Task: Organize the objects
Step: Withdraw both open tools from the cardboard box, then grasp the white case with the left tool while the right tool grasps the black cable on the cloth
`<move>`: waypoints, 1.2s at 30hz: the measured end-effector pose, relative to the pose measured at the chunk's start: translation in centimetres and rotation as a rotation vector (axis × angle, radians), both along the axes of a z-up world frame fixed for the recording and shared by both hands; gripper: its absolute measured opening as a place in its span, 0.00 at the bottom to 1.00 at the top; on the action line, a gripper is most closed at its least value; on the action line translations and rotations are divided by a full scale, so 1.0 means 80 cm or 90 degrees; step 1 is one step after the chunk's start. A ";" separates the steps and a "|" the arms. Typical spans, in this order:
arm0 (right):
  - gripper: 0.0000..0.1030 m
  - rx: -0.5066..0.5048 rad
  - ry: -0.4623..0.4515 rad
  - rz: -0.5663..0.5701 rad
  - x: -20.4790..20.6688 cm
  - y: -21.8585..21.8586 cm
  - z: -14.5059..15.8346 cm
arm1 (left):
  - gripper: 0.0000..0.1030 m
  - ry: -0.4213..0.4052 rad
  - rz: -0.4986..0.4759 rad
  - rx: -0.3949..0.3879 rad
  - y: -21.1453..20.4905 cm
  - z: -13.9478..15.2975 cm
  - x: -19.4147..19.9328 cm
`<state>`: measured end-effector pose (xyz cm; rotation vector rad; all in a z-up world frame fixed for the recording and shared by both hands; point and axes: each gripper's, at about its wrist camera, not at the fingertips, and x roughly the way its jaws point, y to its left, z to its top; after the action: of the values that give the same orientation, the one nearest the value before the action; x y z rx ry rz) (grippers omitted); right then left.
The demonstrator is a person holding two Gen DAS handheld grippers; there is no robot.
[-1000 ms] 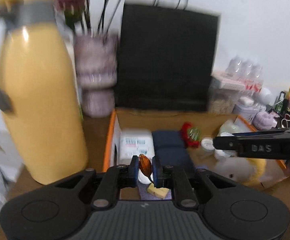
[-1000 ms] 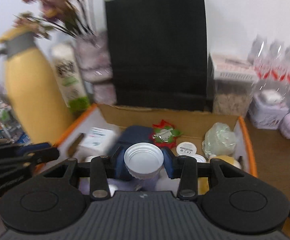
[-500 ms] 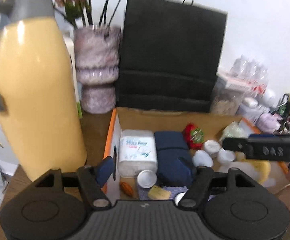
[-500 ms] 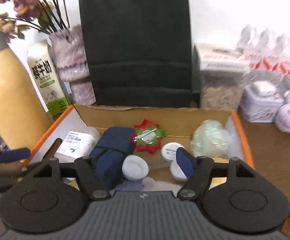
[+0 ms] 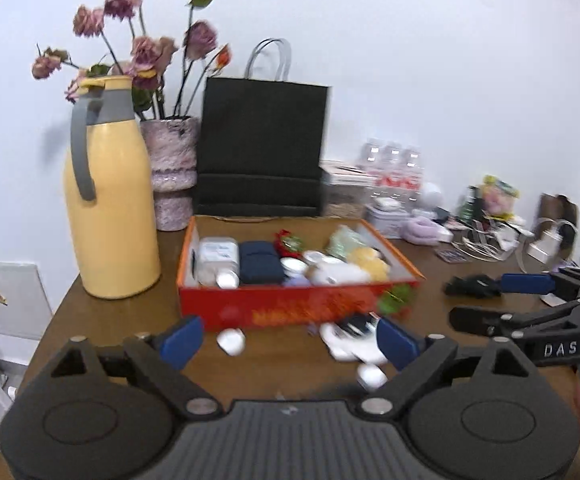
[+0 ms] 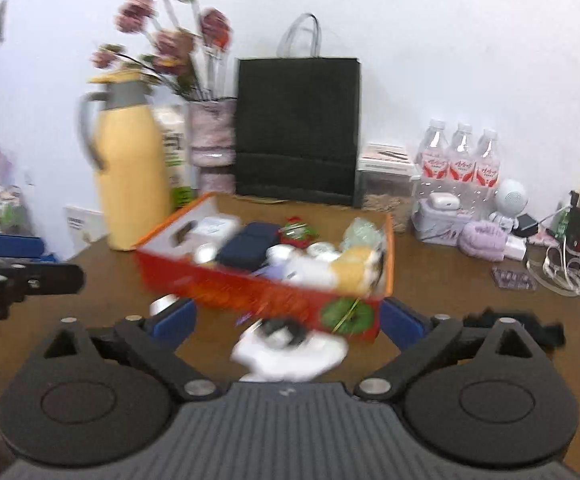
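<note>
A red and orange box (image 5: 290, 308) stands on the brown table, also in the right wrist view (image 6: 250, 292). It holds a white pack (image 5: 218, 254), a navy pouch (image 5: 260, 266), white lids, a yellow plush (image 5: 368, 264) and a red and green badge. My left gripper (image 5: 288, 342) is open and empty in front of the box. My right gripper (image 6: 286, 322) is open and empty too. On the table before the box lie a white and black item (image 5: 354, 340), small white caps (image 5: 230, 340) and a green round thing (image 6: 346, 314).
A yellow jug (image 5: 110, 208), a vase of dried flowers (image 5: 172, 172) and a black paper bag (image 5: 262, 148) stand behind the box. Water bottles (image 6: 462, 160), a lilac roll (image 6: 484, 240), cables (image 6: 566, 264) and a black item (image 5: 472, 284) crowd the right side.
Both grippers opened and dropped their items, a brown piece and a white lid, into the box. Both then pulled back away from the box to its near side.
</note>
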<state>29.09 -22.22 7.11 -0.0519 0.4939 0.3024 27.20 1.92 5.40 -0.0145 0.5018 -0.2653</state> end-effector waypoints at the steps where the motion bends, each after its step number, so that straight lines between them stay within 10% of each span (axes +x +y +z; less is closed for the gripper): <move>1: 1.00 0.003 -0.002 0.006 -0.021 0.001 -0.003 | 0.93 -0.003 -0.001 0.004 -0.004 -0.003 -0.020; 14: 1.00 -0.011 -0.011 -0.022 -0.214 -0.009 -0.024 | 0.93 0.030 0.050 0.004 -0.010 -0.042 -0.202; 36: 0.97 -0.037 -0.007 -0.048 -0.111 -0.001 -0.056 | 0.93 0.046 0.082 0.022 -0.006 -0.071 -0.087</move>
<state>20.24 -22.28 2.66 -0.0919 0.4921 0.2132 20.21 1.45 -0.32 -0.0230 0.5752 -0.1308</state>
